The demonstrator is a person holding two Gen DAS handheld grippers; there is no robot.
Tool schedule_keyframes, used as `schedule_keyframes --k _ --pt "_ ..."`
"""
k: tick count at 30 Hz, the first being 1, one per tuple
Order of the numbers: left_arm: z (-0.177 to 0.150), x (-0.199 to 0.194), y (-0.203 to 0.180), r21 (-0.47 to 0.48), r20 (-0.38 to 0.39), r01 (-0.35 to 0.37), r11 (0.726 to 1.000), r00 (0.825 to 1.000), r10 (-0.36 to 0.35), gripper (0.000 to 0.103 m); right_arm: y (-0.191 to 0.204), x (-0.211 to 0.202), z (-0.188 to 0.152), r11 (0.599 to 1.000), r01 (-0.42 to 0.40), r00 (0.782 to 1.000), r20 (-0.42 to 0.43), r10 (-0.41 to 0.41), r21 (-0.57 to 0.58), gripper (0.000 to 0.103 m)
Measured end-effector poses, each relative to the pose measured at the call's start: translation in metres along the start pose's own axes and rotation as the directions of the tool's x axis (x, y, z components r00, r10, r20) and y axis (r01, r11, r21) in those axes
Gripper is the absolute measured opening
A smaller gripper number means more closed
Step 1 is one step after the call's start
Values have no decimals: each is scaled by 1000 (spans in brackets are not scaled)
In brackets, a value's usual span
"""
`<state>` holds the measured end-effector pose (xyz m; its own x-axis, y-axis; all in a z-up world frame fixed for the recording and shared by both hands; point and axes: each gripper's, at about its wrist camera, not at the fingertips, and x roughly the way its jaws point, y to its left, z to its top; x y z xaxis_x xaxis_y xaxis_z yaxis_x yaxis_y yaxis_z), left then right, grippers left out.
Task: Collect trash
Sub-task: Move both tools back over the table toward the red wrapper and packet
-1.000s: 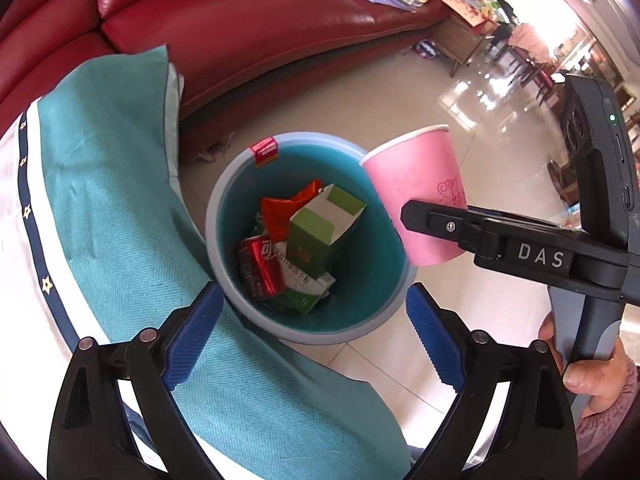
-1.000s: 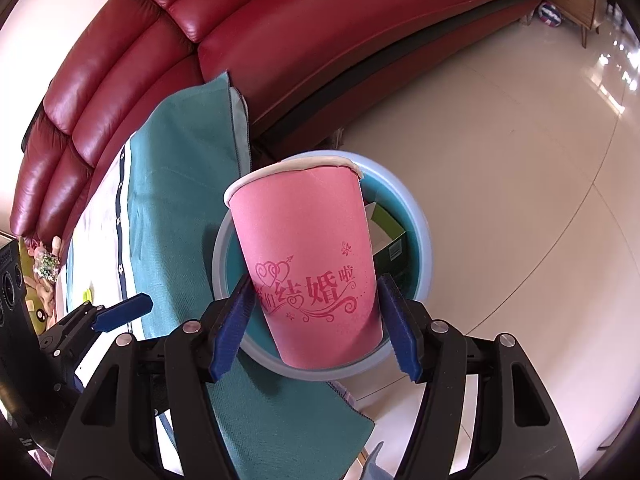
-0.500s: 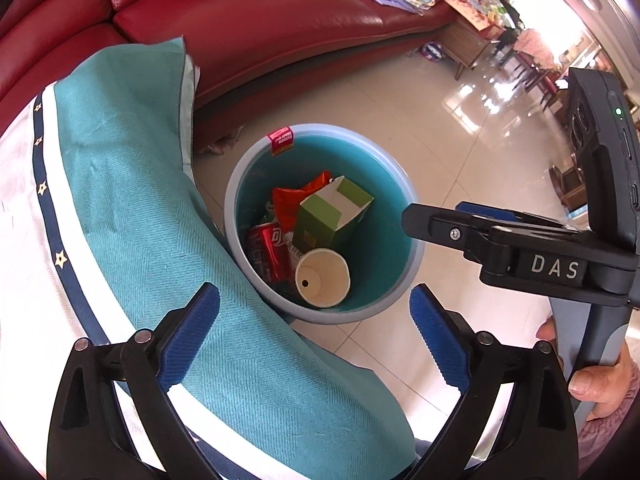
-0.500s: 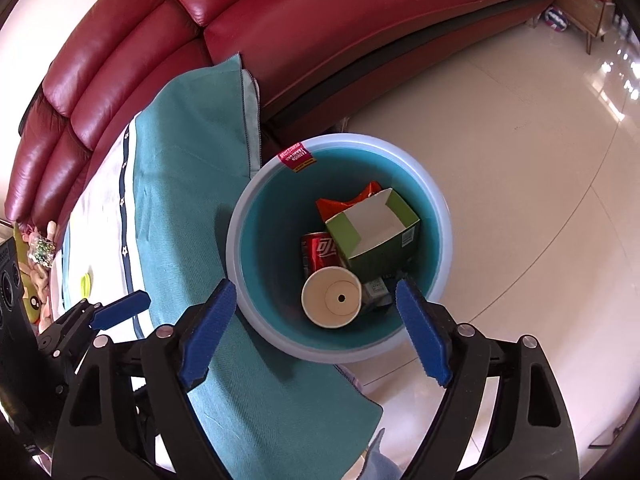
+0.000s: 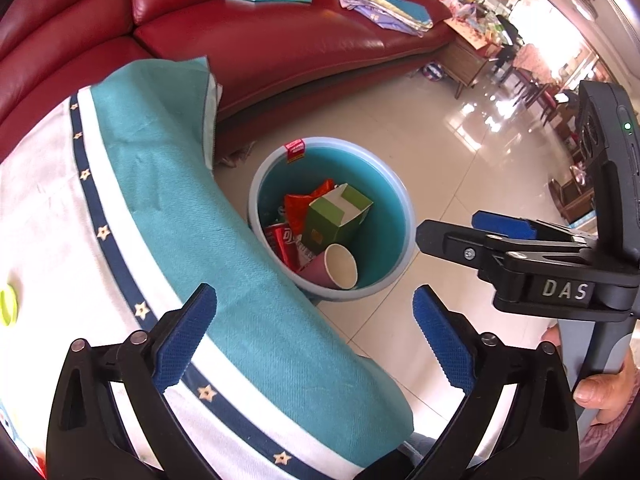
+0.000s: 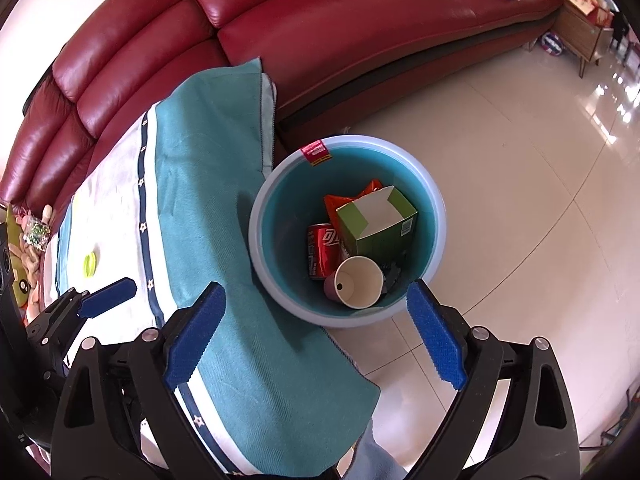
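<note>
Trash fills the bottom of the blue bin (image 6: 439, 216), which stands on the tiled floor (image 6: 540, 184) just beside the table's teal-and-white cloth (image 6: 208, 184) and near the red sofa (image 6: 320, 32). The pink paper cup (image 6: 357, 282) lies on its side inside the bin, mouth toward me, touching the red soda can (image 6: 320, 250) and resting below the green carton (image 6: 376, 224); an orange wrapper (image 6: 334, 204) pokes up behind them. My right gripper (image 6: 316, 336) hovers above the bin's near rim with its blue pads spread wide and nothing between them. My left gripper (image 5: 312, 336) hangs over the cloth's edge, its pads equally apart and empty. A small yellow-green ring (image 6: 90, 264) sits on the cloth's white part.
</note>
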<state>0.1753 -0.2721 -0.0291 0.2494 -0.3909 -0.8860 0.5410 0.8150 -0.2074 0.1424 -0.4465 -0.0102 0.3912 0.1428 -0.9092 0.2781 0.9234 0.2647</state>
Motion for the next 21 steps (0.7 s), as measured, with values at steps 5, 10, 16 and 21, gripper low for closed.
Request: schedule_keyframes --k 5,10,16,21 --pt "-16 -23 9 -25 13 -17 1000 1000 18 99 18 -17 -12 999 4 1000 19 -3 -32 93" --pt "-36 -49 20 -42 51 -37 998 998 40 99 37 -32 -25 998 0 999 37 2 -57 93" --pt "-63 -77 40 -70 77 -78 994 994 84 99 63 -40 -40 995 -24 999 37 27 -93 93" --pt "-96 -99 69 -131 78 -121 984 988 132 99 95 -38 -53 987 -54 998 11 56 -150 93"
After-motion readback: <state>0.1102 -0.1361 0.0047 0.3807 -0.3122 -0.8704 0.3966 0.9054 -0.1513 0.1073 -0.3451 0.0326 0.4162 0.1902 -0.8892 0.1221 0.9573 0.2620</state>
